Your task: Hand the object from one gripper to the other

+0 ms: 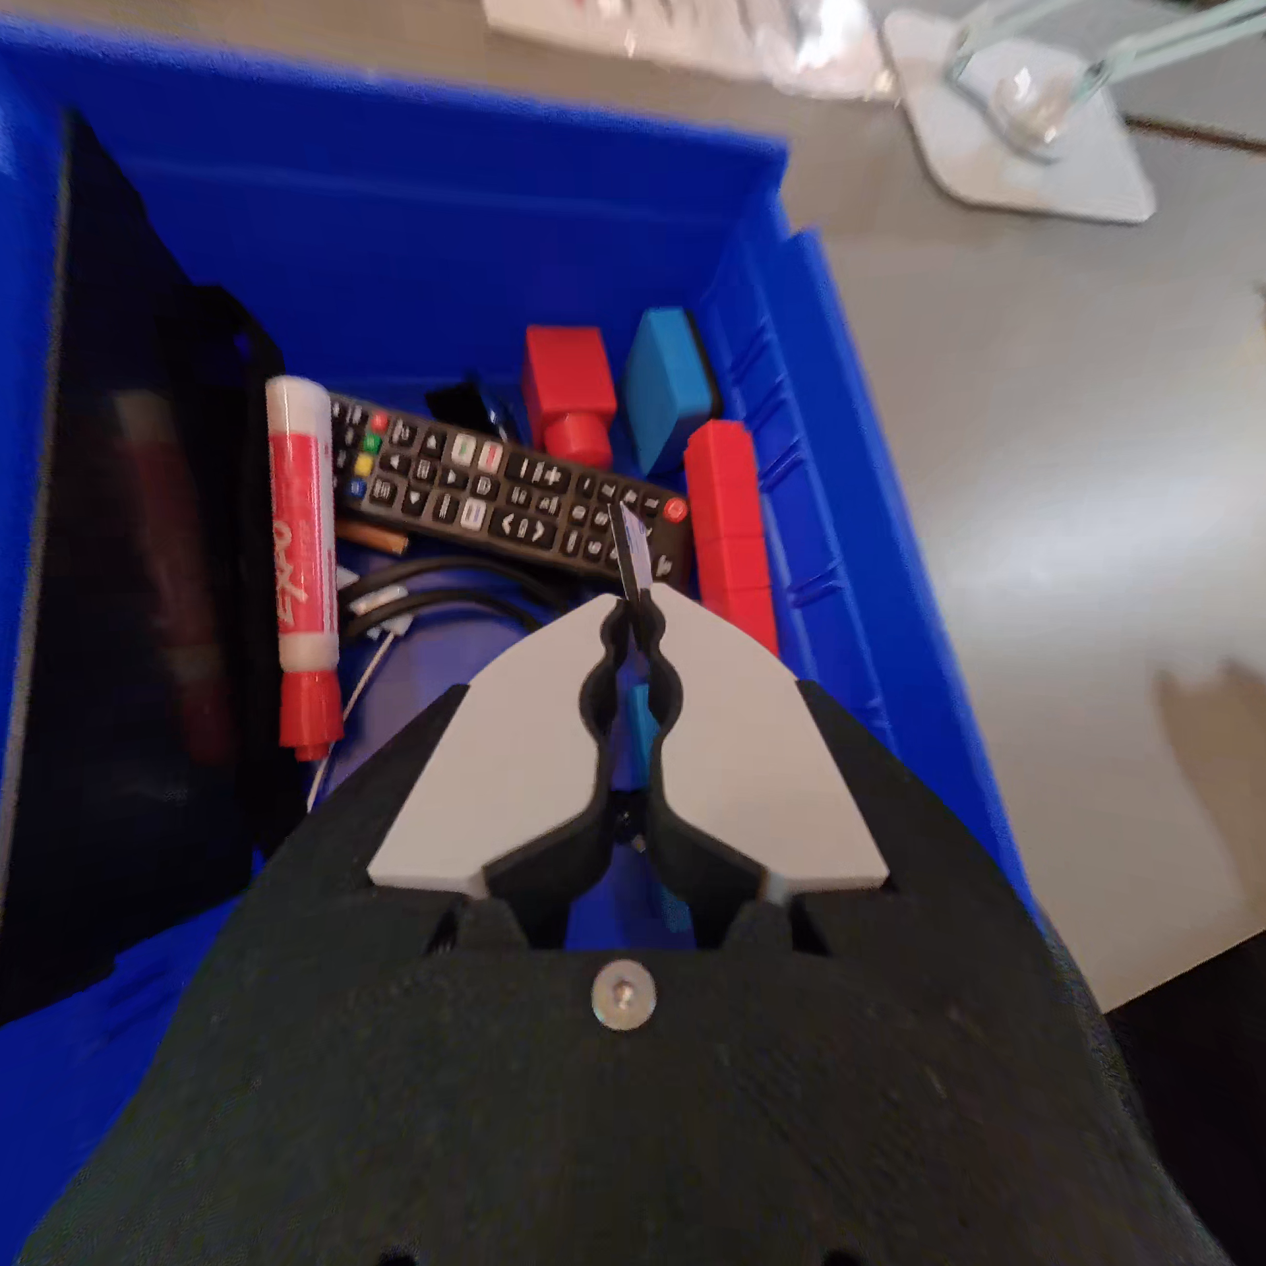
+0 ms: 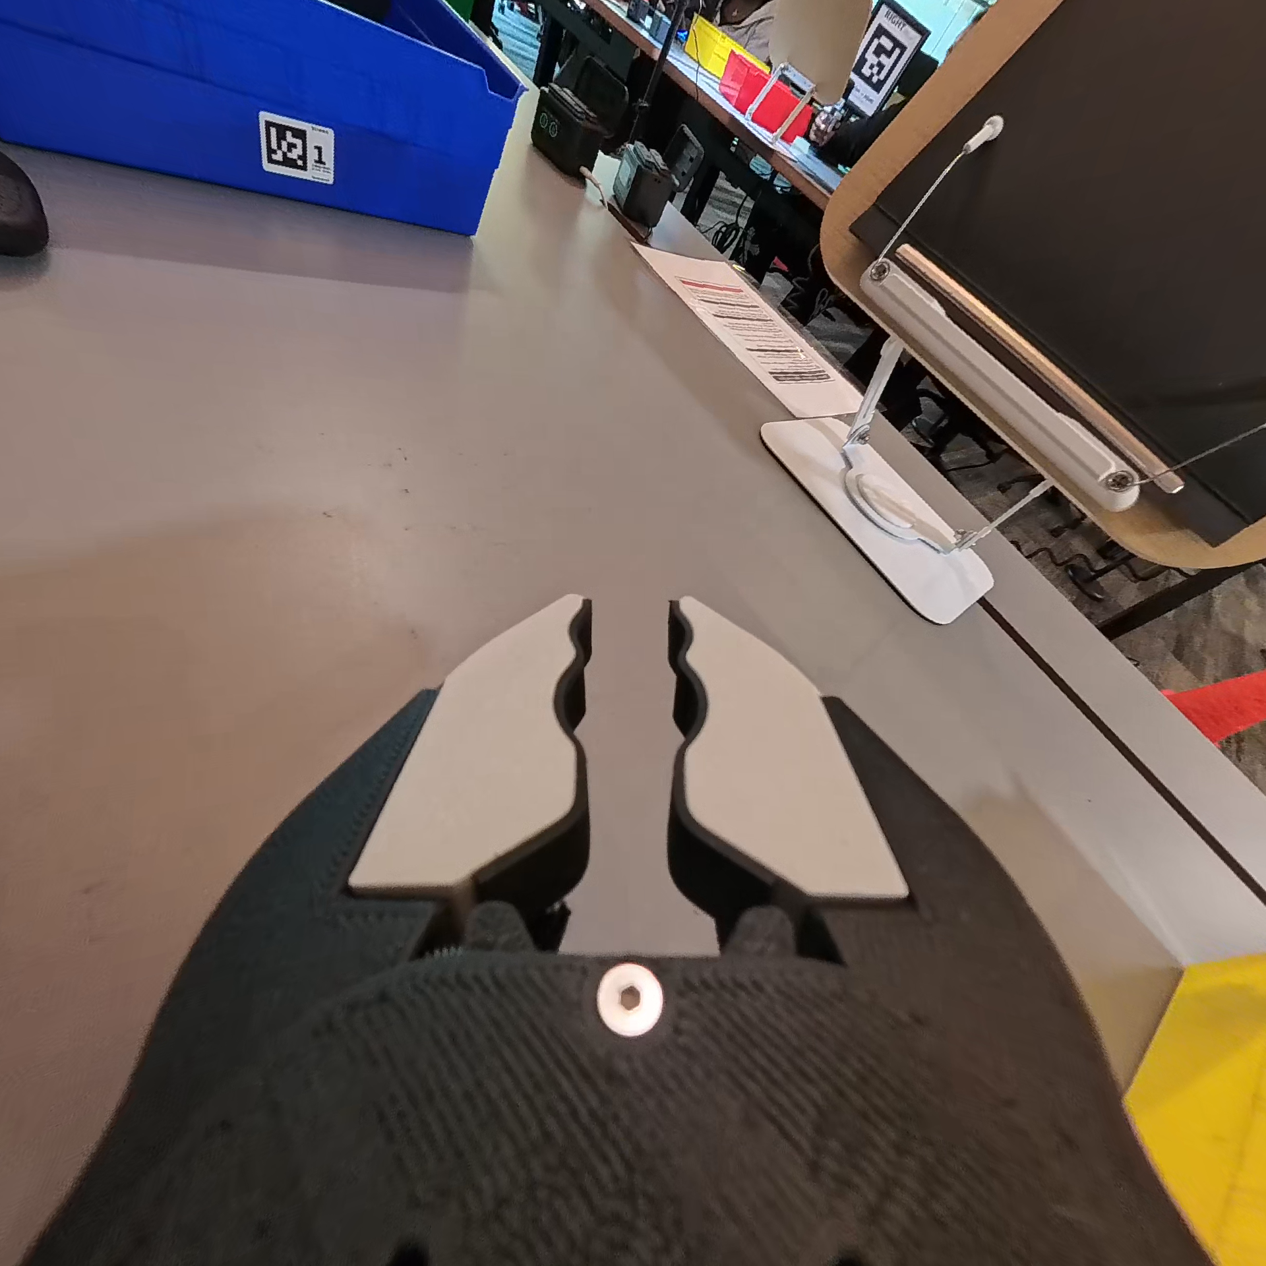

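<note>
Pinching a thin dark card (image 1: 631,551) above the blue bin (image 1: 425,226), left tool (image 1: 634,610) must carry it to the spread, empty right tool (image 2: 629,610).

A shared laboratory or workshop room. Long grey tables (image 2: 342,411) carry a blue bin (image 2: 288,82) bearing a square coded marker (image 2: 296,146), with red and yellow bins (image 2: 743,72) and battery chargers (image 2: 568,123) on the benches behind.
</note>
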Action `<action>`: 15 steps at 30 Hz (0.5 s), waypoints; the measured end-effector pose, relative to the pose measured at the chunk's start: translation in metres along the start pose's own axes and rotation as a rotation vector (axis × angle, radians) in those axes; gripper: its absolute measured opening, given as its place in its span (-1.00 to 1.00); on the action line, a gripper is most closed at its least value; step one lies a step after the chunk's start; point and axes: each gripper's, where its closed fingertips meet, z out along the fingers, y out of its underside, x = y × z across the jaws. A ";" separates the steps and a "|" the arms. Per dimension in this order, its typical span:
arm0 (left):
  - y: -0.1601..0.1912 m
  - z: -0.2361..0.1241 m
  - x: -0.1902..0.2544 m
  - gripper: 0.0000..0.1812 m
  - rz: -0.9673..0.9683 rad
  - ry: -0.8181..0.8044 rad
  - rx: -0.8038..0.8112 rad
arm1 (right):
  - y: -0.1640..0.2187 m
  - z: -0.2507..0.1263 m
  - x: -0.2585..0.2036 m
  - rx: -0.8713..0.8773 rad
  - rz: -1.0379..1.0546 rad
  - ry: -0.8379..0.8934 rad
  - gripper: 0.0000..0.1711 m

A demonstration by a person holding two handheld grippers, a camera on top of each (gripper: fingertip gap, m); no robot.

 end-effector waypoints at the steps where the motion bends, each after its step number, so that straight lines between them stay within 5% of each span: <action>1: -0.008 -0.005 0.005 -0.96 0.015 0.010 0.037 | 0.000 0.000 0.000 0.000 0.000 -0.001 -0.75; 8: -0.061 -0.037 0.055 -0.97 0.107 0.105 0.285 | -0.001 -0.001 0.000 0.004 0.001 0.001 -0.75; 15: -0.095 -0.047 0.147 -0.97 0.159 0.373 0.436 | -0.009 -0.004 0.000 0.048 0.026 -0.004 -0.77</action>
